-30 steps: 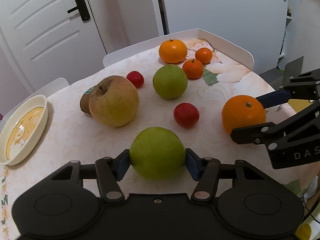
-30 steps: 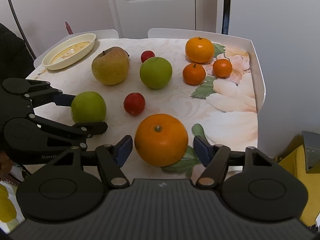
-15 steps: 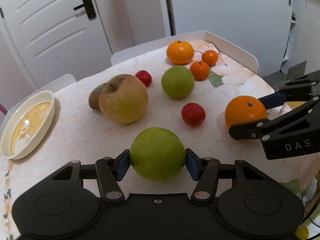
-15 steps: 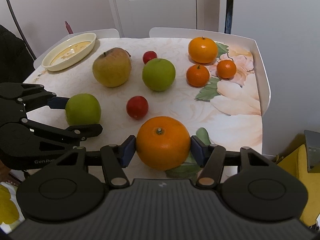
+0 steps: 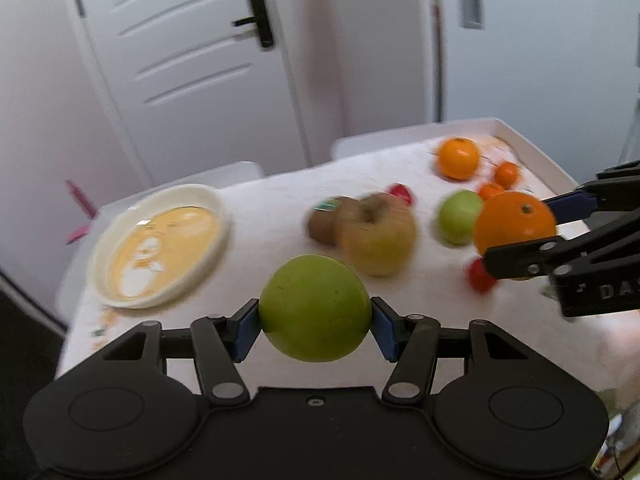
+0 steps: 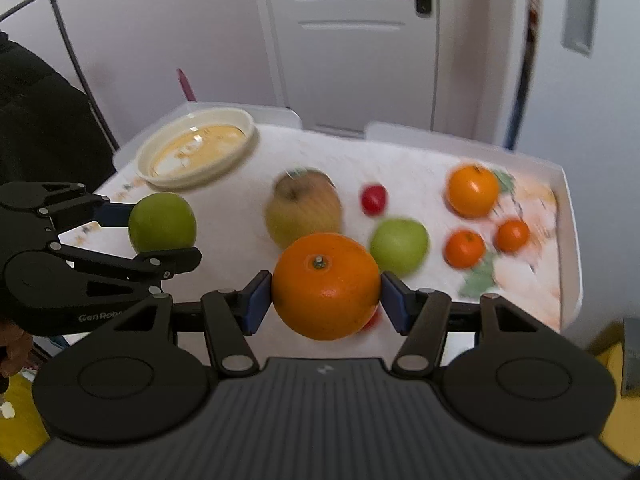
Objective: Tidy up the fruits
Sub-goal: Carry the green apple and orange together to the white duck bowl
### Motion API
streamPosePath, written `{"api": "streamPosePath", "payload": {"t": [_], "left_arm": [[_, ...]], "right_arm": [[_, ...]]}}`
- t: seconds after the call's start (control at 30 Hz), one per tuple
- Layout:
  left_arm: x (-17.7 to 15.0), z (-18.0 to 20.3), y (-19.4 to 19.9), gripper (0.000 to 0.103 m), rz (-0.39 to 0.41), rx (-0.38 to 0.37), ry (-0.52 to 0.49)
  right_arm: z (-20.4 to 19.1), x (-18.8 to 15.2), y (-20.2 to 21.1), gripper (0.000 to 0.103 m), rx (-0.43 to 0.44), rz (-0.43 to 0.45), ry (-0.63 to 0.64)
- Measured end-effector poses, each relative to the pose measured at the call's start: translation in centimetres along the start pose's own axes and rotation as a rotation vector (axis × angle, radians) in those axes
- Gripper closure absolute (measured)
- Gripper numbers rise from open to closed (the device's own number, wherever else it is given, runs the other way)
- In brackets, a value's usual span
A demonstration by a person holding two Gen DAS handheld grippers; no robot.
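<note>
Item 1, L gripper (image 5: 315,322): my jaws clamped on green apple (image 5: 315,307), blue pads pressed to both its sides, fruit held up off the table (image 5: 256,240) near the left edge. Item 2, R gripper (image 6: 326,296): jaws clamped on big orange (image 6: 326,286), stem up, also held clear of the cloth, nearer the middle. In the R cam I see the L gripper w/ its apple at left; in the L cam the R gripper w/ its orange at right. Item 3, cream dish (image 6: 196,152): far left corner of table, yellowish inside. Item 4, large yellow-brown apple (image 6: 304,210): mid-table, a kiwi (image 5: 326,220) just beside it on its left, green sticker on top. Item 5, second green apple (image 6: 399,246): right of the brown one. Item 6, red fruit x2: one far (image 6: 374,199), btwn brown apple and far orange; one near (image 5: 480,276), partly hidden behind R gripper's finger. Item 7, far right: one medium orange (image 6: 473,191) and two small mandarins (image 6: 464,249) (image 6: 512,236) nearer, close together. Background blurred; fine detail n/a.
</note>
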State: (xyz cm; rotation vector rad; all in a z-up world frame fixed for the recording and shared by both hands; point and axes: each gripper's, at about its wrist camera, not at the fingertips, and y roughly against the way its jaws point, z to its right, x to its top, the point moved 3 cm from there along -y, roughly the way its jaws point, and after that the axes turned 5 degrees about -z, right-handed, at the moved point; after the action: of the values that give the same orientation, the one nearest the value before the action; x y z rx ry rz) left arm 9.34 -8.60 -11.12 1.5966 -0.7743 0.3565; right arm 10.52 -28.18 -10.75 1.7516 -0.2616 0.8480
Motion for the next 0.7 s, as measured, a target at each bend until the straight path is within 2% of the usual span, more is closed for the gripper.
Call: {"api": "streamPosePath", "payload": {"t": [0.17,0.4,0.7], "left_arm": [[1.0,-5.0,0.6,0.041,0.02,0.043,0.056],[3.0,-11.9,0.5,0.041,0.047,0.087,0.109],[6.1,-18.5,-3.1,0.041,0.054,0.101,0.136]], "right_arm": [[-2.9,3.5,-0.1,0.029,0.015,0.021,0.008],[-6.6,8.6,-2.2,0.029,0.027,0.036,0.013],[-10.2,15.4,-7.6,0.029,0.049,0.042,-0.024]]}}
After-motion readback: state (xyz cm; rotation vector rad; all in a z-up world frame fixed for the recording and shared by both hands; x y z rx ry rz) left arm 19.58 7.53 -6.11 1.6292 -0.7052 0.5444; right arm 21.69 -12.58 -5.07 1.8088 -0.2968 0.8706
